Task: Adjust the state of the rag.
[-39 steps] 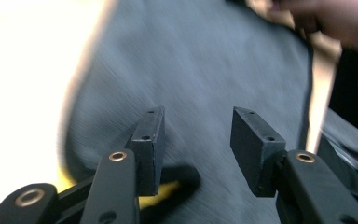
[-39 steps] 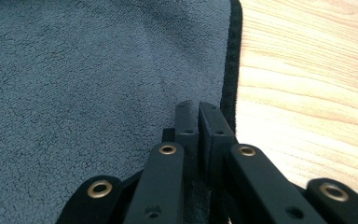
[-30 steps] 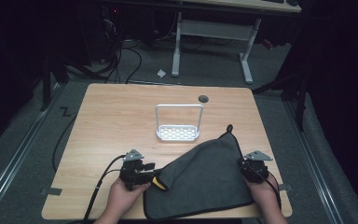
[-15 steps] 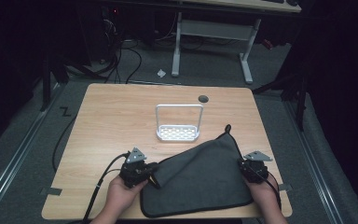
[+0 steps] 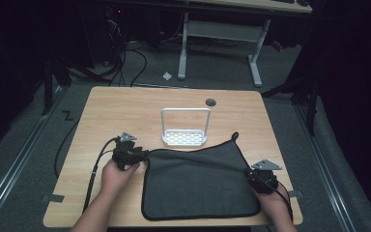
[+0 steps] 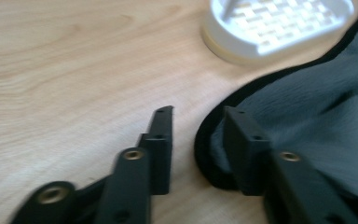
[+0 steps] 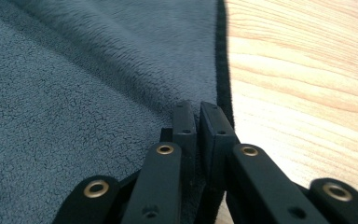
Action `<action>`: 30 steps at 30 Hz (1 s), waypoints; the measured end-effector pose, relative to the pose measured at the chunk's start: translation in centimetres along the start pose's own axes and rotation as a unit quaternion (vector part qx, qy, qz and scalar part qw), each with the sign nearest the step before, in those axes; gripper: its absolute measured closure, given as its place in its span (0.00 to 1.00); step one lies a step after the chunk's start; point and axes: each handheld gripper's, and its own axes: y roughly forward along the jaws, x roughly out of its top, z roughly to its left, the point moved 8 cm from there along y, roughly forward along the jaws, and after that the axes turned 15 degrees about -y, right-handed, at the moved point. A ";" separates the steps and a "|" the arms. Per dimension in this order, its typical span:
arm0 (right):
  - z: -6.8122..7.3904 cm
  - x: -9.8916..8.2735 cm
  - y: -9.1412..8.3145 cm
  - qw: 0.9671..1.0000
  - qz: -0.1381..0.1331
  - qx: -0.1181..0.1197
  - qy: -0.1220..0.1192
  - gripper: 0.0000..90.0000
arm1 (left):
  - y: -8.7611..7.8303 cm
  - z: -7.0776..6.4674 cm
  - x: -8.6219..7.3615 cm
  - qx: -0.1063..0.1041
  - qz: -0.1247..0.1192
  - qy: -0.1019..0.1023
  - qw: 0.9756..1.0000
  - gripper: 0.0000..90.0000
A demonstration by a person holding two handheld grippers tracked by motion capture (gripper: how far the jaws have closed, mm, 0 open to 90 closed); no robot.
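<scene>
Cloth [image 5: 200,181] now spread flat on table [image 5: 125,104], near rack [image 5: 184,137]; earlier it lay bunched. Left gripper [image 6: 198,123] jaws just opened, corner released. Right gripper [image 7: 198,116] pinches right hem.

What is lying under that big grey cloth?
The grey cloth lies flat on the wooden table, whose bare top shows all around it. Whatever might lie beneath the cloth is covered; no bulge shows.
</scene>
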 end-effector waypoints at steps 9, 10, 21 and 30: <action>-0.1 0.0 0.0 1.000 -0.001 0.004 0.000 0.94 | -4.2 -5.6 -2.0 -0.068 -0.039 0.048 0.996 0.77; -0.1 0.0 0.0 1.000 -0.001 0.004 0.000 0.94 | -3.8 -6.3 -3.1 -0.078 -0.026 0.055 0.995 0.81; 1.4 -0.3 -1.0 0.999 0.002 0.032 -0.005 0.96 | -2.3 -6.5 -9.0 -0.044 0.067 0.106 0.991 0.89; 0.4 4.8 1.2 0.998 -0.051 0.022 0.003 0.90 | -3.5 -5.6 -6.4 -0.037 0.022 0.097 0.994 0.78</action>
